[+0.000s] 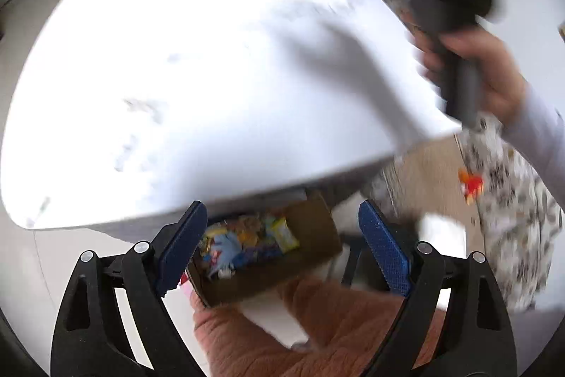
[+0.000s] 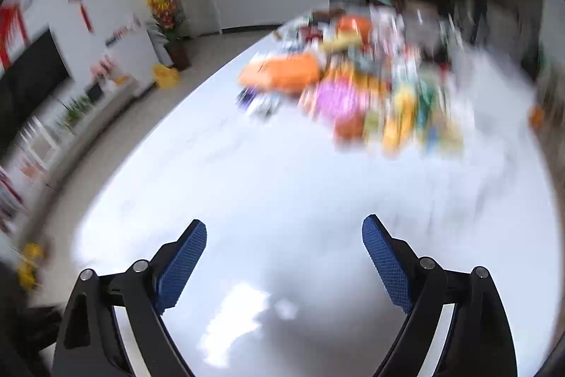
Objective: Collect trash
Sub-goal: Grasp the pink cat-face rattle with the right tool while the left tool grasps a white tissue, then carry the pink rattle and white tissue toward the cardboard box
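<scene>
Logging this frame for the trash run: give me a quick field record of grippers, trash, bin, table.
left gripper: open, empty, above the cardboard box
right gripper: open, empty, over bare tabletop
cardboard box: below the table edge, already holds colourful wrappers
wrapper pile: far part of the table, blurred, items not separable
white table: bare near the right gripper
image quality: heavy motion blur in both views

Lighting: bright, even daylight; white surface overexposed, soft shadow and glare patches near. Quality: heavy motion blur on far clutter; fisheye curvature, dark corners.
</scene>
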